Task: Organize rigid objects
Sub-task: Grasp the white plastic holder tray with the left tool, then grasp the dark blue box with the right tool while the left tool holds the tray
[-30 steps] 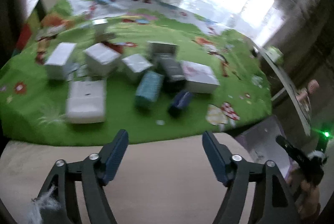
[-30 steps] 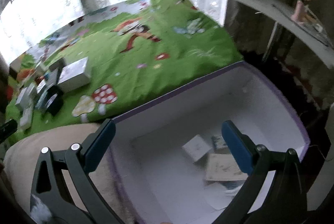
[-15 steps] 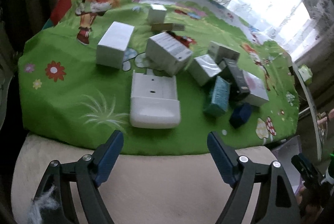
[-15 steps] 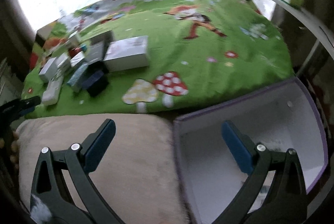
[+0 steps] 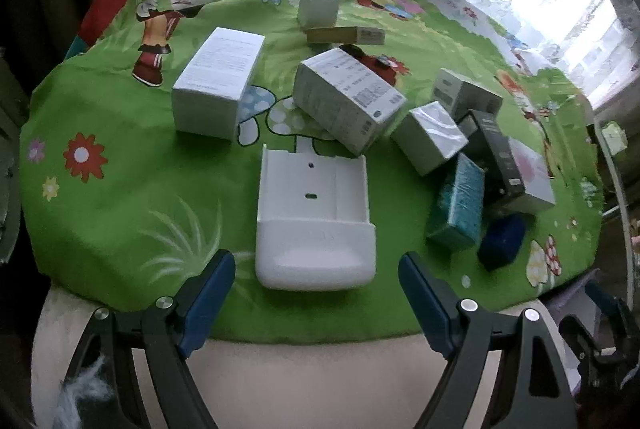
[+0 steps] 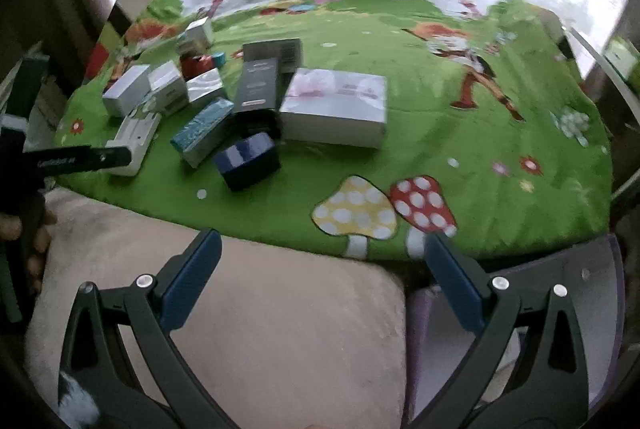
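Both wrist views look steeply down from the green mat's (image 5: 120,213) near edge; the 2 share its white case (image 5: 316,225) (image 6: 134,141).

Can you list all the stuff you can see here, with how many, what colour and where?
mat: one, green with cartoon mushrooms and flowers, under the boxes
white tray: one, white, nearest the left tool
white boxes: about six, white or silvery, scattered behind the tray
yellow box: one, far side
teal box: one, right of the tray
navy box: one, near the mat's front edge
black box: one, leaning in the pile
flat box: one, pale pink and grey, right of the pile
cushion: one, beige, in front of the mat
bin: one, purple rim, right of the cushion
left tool: black with blue pads, open, empty
right tool: the same, open, empty
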